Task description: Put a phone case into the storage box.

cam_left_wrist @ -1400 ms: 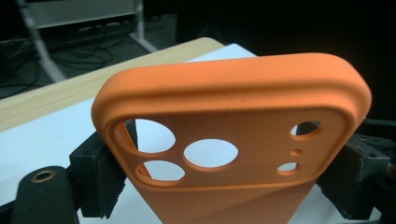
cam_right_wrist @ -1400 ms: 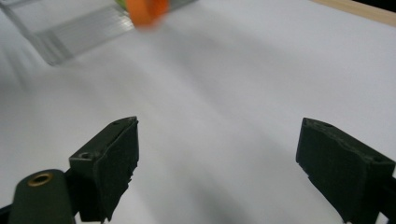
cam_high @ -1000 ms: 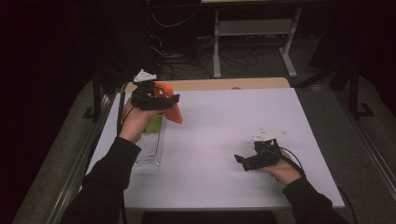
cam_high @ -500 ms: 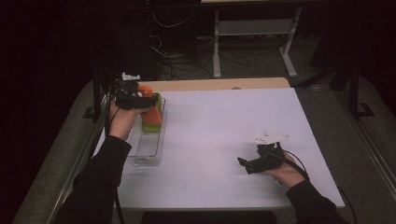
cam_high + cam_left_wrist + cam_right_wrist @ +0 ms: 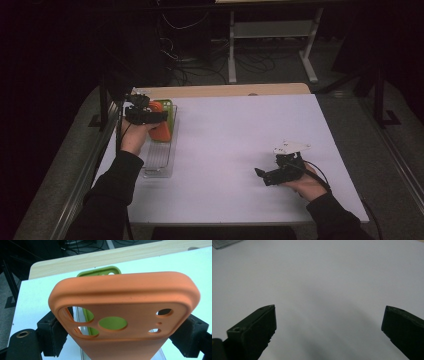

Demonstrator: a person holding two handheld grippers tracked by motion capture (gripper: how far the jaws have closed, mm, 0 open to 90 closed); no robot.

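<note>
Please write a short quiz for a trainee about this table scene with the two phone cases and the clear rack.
1. True or false: the left gripper has its jaws shut on the orange phone case.
2. Which case already stands in the clear rack? A) green phone case B) a blue one C) a black one
3. How do the jaws of the right gripper stand, and what lies under them?

Key: 1 true. 2 A. 3 Open, holding nothing, over the bare white table.
</note>
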